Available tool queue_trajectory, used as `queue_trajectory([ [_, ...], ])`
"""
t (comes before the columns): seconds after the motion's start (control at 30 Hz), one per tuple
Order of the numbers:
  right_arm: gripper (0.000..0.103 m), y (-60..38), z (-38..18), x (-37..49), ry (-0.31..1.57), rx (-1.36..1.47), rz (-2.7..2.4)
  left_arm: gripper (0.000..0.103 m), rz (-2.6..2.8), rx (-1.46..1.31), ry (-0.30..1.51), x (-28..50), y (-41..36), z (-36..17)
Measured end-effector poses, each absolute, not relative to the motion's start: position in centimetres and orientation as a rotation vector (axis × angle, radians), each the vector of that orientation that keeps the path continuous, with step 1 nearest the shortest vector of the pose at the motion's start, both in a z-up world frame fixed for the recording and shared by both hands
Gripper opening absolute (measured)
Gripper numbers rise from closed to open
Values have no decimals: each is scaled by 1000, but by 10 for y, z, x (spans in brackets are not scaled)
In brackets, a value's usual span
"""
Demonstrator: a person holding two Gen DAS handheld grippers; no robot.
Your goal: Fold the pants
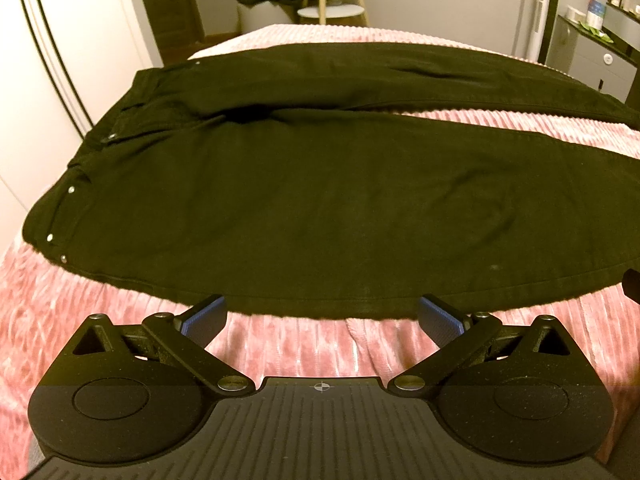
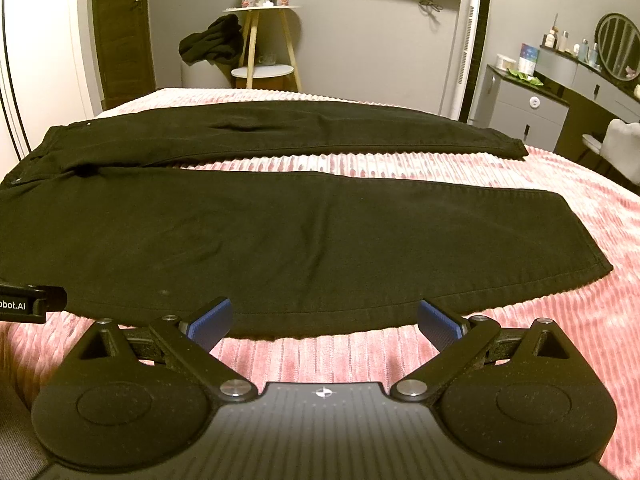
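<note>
Pink ribbed bedspread (image 2: pixel 400 352) carried the black pants (image 2: pixel 260 232), flat, legs apart. We held left gripper (image 1: pixel 320 316) and right gripper (image 2: pixel 324 320) spread, empty, at the near hem; folding not begun, next pinching that edge.

A pink ribbed bedspread (image 2: pixel 520 208) covers the bed. Beyond it, against the grey wall (image 2: pixel 360 40), stands a wooden tripod side table (image 2: pixel 262 70); left of that a dark door (image 2: pixel 122 32), right a grey dresser (image 2: pixel 524 110) with round mirror (image 2: pixel 618 46).
</note>
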State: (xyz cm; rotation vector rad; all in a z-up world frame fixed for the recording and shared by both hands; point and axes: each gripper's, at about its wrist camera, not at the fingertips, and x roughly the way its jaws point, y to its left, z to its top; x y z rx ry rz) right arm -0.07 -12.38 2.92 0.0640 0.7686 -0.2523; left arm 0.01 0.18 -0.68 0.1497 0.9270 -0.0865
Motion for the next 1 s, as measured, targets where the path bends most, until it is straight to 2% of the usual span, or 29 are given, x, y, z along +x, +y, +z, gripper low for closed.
queue_trajectory([
  [1.0,99,-126,29,-2,766,70,-251,103,-92,142,932,0,3,-5],
])
